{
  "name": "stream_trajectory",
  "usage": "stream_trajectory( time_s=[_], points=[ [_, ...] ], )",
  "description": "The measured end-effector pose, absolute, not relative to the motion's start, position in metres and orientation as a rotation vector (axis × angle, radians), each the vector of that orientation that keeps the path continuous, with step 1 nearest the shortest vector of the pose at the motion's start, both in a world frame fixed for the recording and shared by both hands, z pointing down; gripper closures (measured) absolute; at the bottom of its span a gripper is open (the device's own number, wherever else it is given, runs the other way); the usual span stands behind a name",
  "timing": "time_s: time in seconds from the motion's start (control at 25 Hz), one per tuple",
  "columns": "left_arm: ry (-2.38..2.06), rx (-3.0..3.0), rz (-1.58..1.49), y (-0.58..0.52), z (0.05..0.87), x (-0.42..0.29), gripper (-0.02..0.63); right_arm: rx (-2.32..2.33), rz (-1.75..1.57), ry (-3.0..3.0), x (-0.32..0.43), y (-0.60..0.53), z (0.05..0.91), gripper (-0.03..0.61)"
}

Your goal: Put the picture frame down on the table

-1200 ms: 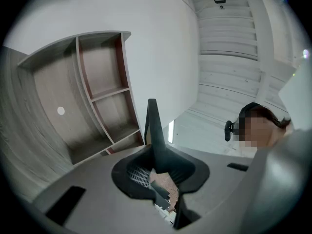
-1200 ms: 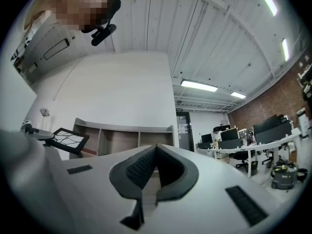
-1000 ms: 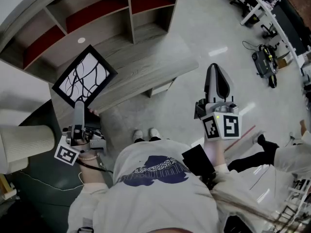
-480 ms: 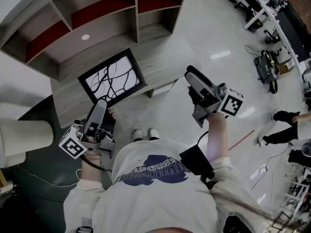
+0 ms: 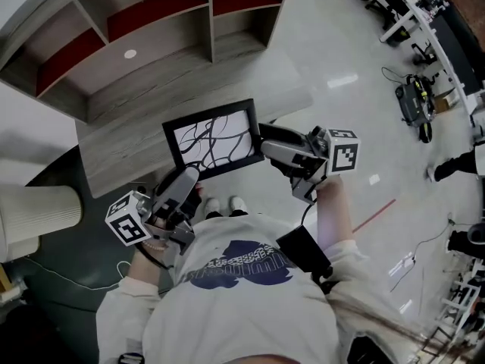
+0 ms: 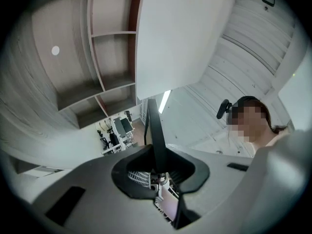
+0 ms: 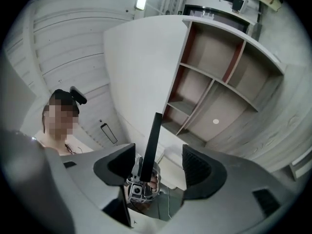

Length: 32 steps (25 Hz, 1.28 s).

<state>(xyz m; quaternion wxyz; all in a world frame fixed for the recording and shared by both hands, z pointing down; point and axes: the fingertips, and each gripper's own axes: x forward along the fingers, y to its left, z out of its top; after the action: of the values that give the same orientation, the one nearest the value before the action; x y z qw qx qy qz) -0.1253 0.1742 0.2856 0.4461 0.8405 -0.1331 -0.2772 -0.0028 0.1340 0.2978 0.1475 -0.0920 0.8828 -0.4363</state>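
**Frame held over the tabletop's near edge, not yet set down**

The picture frame [image 5: 214, 136] hangs face up above the near edge of the grey tabletop [image 5: 114, 146], in front of the shelf unit [image 5: 151, 21] on the far side. The left gripper [image 5: 186, 182] has its jaws pinching the frame's near-left corner, and the left gripper view shows the dark edge clamped between them. The right gripper [image 5: 265, 144] sits at the frame's right edge with its jaws spread. The edge stands in the gap, closer to one jaw, and I cannot tell whether it touches that jaw. By my reading the carry is mostly done, since the frame is over the tabletop. What is left is to lower it flat onto the wood and let go; it does not look to be resting there yet
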Motion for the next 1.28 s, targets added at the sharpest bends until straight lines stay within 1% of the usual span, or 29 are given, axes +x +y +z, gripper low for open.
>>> stream_trajectory(
  time_s=[0.24, 0.36, 0.52, 0.64, 0.8, 1.08, 1.28],
  points=[
    [-0.295, 2.081, -0.632, 0.172, 0.295, -0.116, 0.543, -0.287, -1.301, 2.516, -0.003, 0.135, 0.307, 0.307],
    [-0.290, 2.074, -0.604, 0.171, 0.298, -0.115, 0.543, -0.333, -1.306, 2.512, -0.001, 0.137, 0.311, 0.364],
    [-0.280, 2.056, -0.572, 0.170, 0.304, -0.112, 0.543, -0.386, -1.321, 2.508, 0.003, 0.140, 0.314, 0.416],
    [-0.269, 2.041, -0.548, 0.170, 0.310, -0.109, 0.543, -0.442, -1.326, 2.502, 0.007, 0.140, 0.320, 0.489],
    [-0.257, 2.028, -0.519, 0.168, 0.321, -0.099, 0.543, -0.499, -1.349, 2.483, 0.017, 0.141, 0.330, 0.497],
    [-0.293, 2.055, -0.416, 0.149, 0.346, -0.038, 0.543, -0.591, -1.401, 2.444, 0.079, 0.126, 0.351, 0.509],
    [-0.383, 2.087, -0.313, 0.134, 0.369, -0.021, 0.530, -0.661, -1.444, 2.434, 0.095, 0.114, 0.367, 0.511]
  ],
)
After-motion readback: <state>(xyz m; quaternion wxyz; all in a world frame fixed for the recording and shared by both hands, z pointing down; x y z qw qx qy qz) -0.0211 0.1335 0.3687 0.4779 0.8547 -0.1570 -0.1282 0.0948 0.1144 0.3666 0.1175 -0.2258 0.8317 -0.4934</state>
